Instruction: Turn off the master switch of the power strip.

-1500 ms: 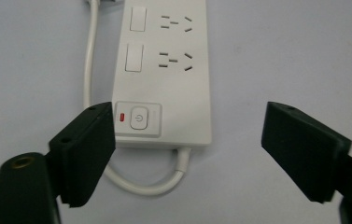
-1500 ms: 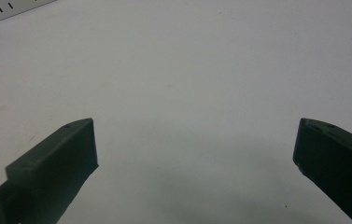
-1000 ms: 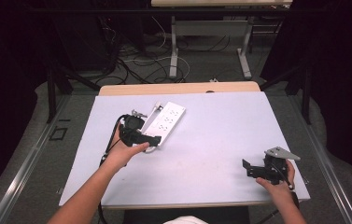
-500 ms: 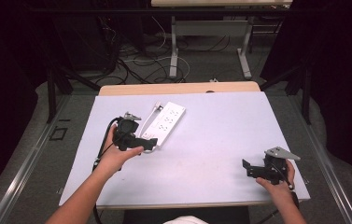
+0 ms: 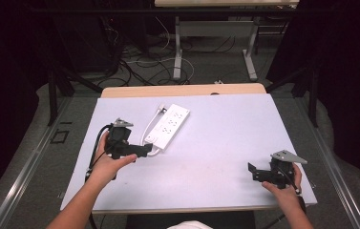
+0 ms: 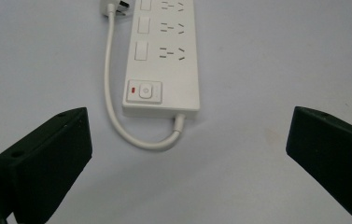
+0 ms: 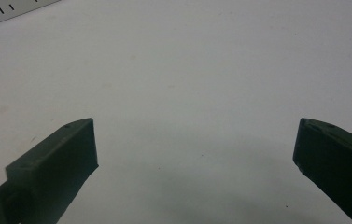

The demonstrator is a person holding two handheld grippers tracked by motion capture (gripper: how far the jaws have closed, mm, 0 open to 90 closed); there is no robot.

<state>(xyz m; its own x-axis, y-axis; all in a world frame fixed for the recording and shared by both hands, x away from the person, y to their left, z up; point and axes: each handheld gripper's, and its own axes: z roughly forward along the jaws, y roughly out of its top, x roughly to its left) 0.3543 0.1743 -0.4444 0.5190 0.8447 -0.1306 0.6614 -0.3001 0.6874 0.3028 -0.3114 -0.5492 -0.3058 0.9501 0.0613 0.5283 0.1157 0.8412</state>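
Observation:
A white power strip [image 5: 169, 125] lies slanted on the pale table [image 5: 216, 138], its short white cable [image 5: 145, 136] looping back to a plug [image 5: 161, 109] at its far side. In the left gripper view the power strip [image 6: 162, 60] shows a switch with a red light at its near end, and the cable [image 6: 131, 135] curls just beyond the wide-apart jaws. My left gripper [image 5: 145, 149] is open, just short of the strip's near end. My right gripper [image 5: 253, 171] is open near the table's front right corner, over bare surface, with an edge of the power strip [image 7: 10, 11] far off.
The table's front edge runs just under both hands. Behind the table a wooden board edge [image 5: 182, 89] shows, then floor with tangled cables [image 5: 139, 57] and metal desk legs [image 5: 177, 47]. Dark frames stand at both sides.
My left gripper has drawn back toward the front left, away from the power strip's near end. The right gripper has stayed put.

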